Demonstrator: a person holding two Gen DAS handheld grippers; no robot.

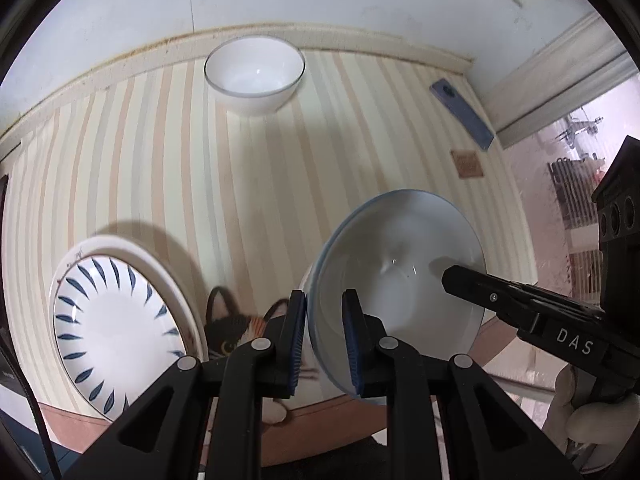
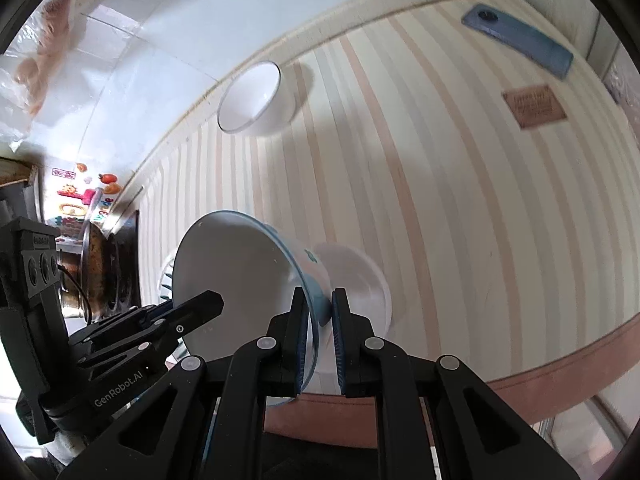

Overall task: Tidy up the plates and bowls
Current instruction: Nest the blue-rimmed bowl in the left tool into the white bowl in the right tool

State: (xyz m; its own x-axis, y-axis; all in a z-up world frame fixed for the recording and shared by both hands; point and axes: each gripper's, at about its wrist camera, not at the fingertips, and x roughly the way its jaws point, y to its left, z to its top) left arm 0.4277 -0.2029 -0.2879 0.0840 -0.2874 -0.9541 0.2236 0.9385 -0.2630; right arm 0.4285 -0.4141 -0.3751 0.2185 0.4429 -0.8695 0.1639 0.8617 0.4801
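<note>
Both grippers clamp one blue-rimmed bowl [image 1: 394, 276], tilted above the striped tabletop [image 1: 160, 168]: left gripper [image 1: 325, 344] jaws shut on its near rim, right gripper [image 2: 320, 344] likewise opposite. Its underside is partly hidden; a blurred white dish [image 2: 360, 276] lies behind. A patterned plate [image 1: 116, 332] sits left.

striped tablecloth [image 1: 160, 168], white wall [image 1: 120, 20], window [image 1: 568, 168] rt

Left tongs [image 1: 325, 344] and right tongs [image 2: 320, 344]: black plastic linkages showing silver rivets, ribbed blue pads [image 1: 352, 340]. White lettering "DAS" and "GenRobot.AI" showing on bodies. Thin black cable trailing. Pale glove covering right hand [image 1: 592, 428].
</note>
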